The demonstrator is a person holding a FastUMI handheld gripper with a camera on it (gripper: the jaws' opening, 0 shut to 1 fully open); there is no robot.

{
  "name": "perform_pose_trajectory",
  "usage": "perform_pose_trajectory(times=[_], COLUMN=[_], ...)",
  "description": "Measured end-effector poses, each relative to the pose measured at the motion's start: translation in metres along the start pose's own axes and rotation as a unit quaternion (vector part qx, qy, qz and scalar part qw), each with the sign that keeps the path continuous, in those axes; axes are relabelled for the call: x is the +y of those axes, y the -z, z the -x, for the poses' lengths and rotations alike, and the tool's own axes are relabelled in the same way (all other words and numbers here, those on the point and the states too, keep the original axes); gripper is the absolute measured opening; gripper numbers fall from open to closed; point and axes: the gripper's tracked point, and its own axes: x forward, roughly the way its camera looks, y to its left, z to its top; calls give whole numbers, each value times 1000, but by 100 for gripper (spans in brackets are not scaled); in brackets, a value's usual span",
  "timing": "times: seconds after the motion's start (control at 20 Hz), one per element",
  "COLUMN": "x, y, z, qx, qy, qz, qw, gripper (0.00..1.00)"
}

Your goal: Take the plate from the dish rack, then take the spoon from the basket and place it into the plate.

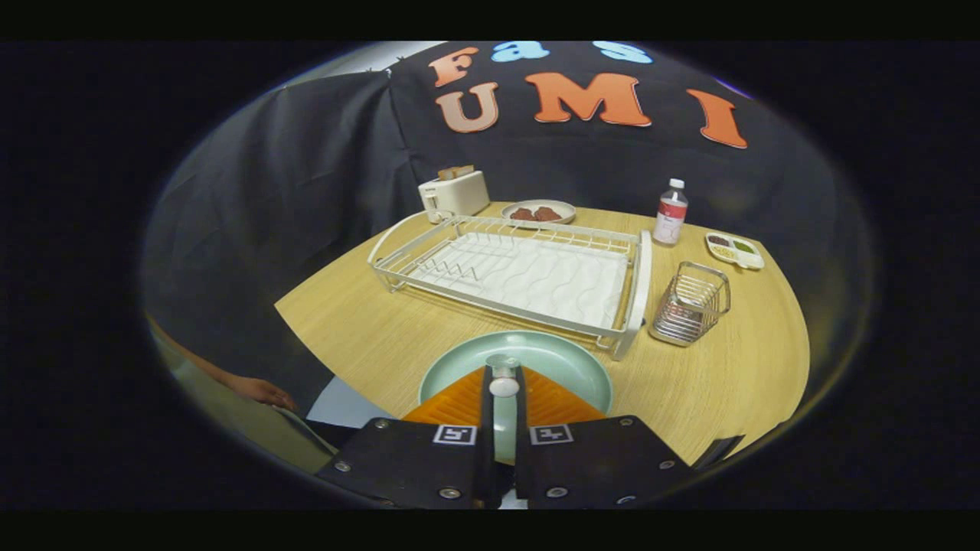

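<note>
Spoon (503, 376) pinched between the fingers, silver, its rounded end showing at the tips over the plate; plate (566, 367) pale green, round, flat on the table just ahead; dish rack (528, 275) white wire, beyond; basket (691, 304) metal wire, ahead-right.

One gripper (503, 380) shows, its two fingers (459, 402) closed on one spoon (503, 376), whose rounded end stands up between the tips. One pale green plate (555, 360) lies on the one wooden table (367, 337). There is one white dish rack (521, 275) with one drain tray in it, and one wire basket (690, 304) beside it. Farther back stand one toaster (453, 194), one bottle (671, 213), one small dish (540, 212) holding two brown pieces, and one divided tray (734, 250) with three compartments. One hand (256, 390) shows beside the table.
</note>
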Motion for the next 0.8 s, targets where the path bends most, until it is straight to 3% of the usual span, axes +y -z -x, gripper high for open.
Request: perform_pose_trajectory(times=[0.4,0.55,0.8], x=[-21,-22,-34], y=[34,22,-18], z=[3,5,17], qx=[47,26,-16], qy=[35,36,50], qz=[3,-4,-24], qw=[998,999,998], gripper=[17,21,39])
